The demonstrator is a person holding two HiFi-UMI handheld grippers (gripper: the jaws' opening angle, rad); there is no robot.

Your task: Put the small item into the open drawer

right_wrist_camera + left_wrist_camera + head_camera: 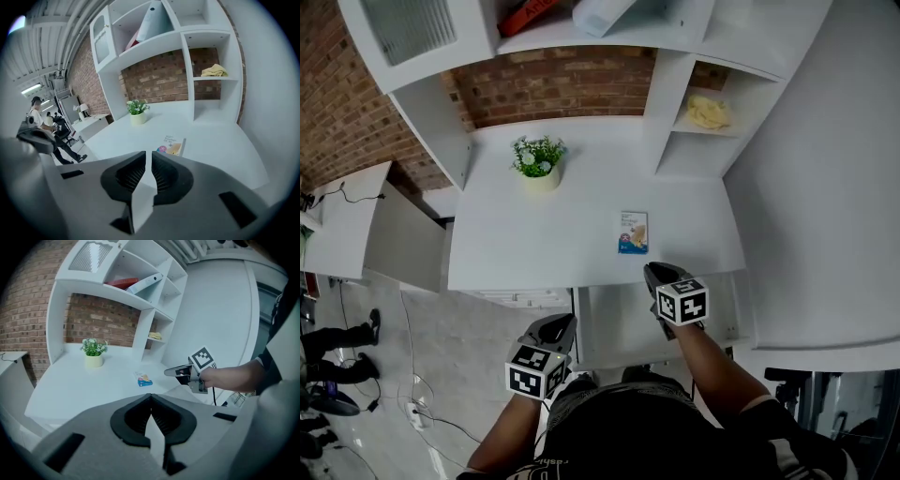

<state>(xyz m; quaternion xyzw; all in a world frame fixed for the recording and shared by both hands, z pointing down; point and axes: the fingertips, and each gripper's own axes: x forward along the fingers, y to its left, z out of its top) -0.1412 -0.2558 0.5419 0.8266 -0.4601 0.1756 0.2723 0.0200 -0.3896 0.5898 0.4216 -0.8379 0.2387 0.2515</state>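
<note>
currently, right gripper [148, 154] jaws are closed with nothing between them, held over the open drawer [614, 323] below the desk's front edge. left gripper [151, 397] is likewise closed and empty, off to its left. small packet [633, 232] lies flat on the white desk [516, 244], near the right gripper's tips and well apart from the potted plant [538, 161].

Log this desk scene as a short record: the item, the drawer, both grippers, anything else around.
Item: packet, flat on the desk, untouched
Drawer: open, below the desk's front edge
Left gripper: shut, empty, short of the desk
Right gripper: shut, empty, at the desk's front edge, aimed at the packet
Other: plant at the desk's back; yellow cloth in a shelf cubby
</note>
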